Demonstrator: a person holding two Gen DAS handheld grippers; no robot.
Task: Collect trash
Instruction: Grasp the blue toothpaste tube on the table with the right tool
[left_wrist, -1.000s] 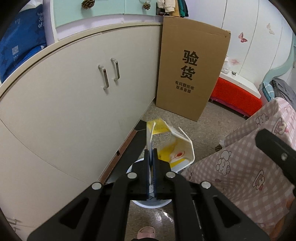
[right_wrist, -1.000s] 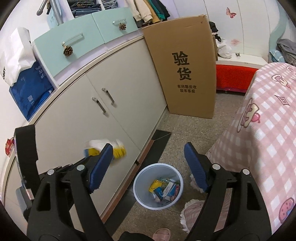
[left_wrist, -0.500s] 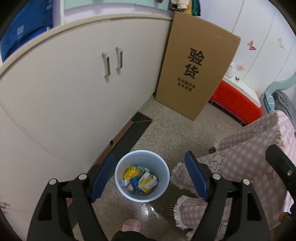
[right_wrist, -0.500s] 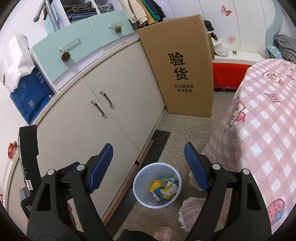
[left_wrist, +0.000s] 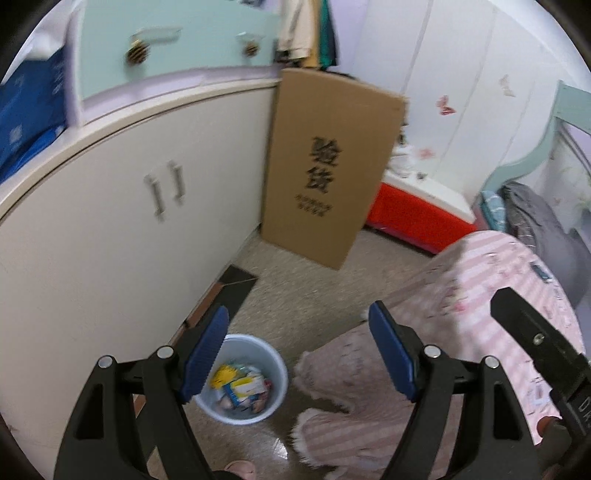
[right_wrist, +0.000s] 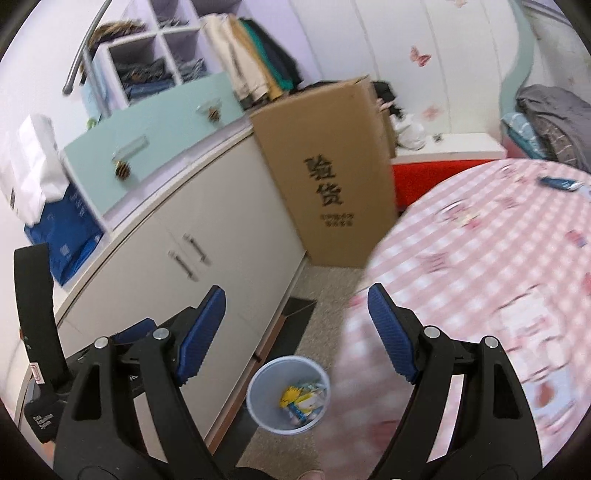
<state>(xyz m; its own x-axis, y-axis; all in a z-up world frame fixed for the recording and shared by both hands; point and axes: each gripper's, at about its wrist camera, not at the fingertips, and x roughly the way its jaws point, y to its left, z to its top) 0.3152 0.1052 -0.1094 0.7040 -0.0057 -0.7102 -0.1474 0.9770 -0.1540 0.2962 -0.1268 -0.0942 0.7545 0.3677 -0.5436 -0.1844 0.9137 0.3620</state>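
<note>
Both views are smeared by motion blur, so small print and fine detail cannot be read. The left gripper (left_wrist: 299, 325) stands with its blue-padded jaws spread wide and nothing between them; below and slightly left of its gap sits the white bin (left_wrist: 275, 363) on the speckled floor, its left rim cut off by the left finger. Inside lies the trash (left_wrist: 240, 384), a jumble of yellow, white and blue wrappers too blurred to tell apart. The right gripper (right_wrist: 297, 306) is likewise spread wide and holds nothing; in its view the bin (right_wrist: 258, 384) lies below the gap, nearly centred. Right of both grippers a pink checked cloth (right_wrist: 480, 258) spreads out, its hanging edge covering the floor beside the bin. On that cloth, far up and to the right of the right gripper, lies a small blue item (right_wrist: 557, 182), too blurred to identify. Beyond the gap of each gripper a tall cardboard box (left_wrist: 328, 166) leans upright against the cream cabinet (left_wrist: 110, 221); its large printed characters are blurred. A pink slipper toe (left_wrist: 240, 469) shows at the bottom edge of the left view, mostly cut off.
</note>
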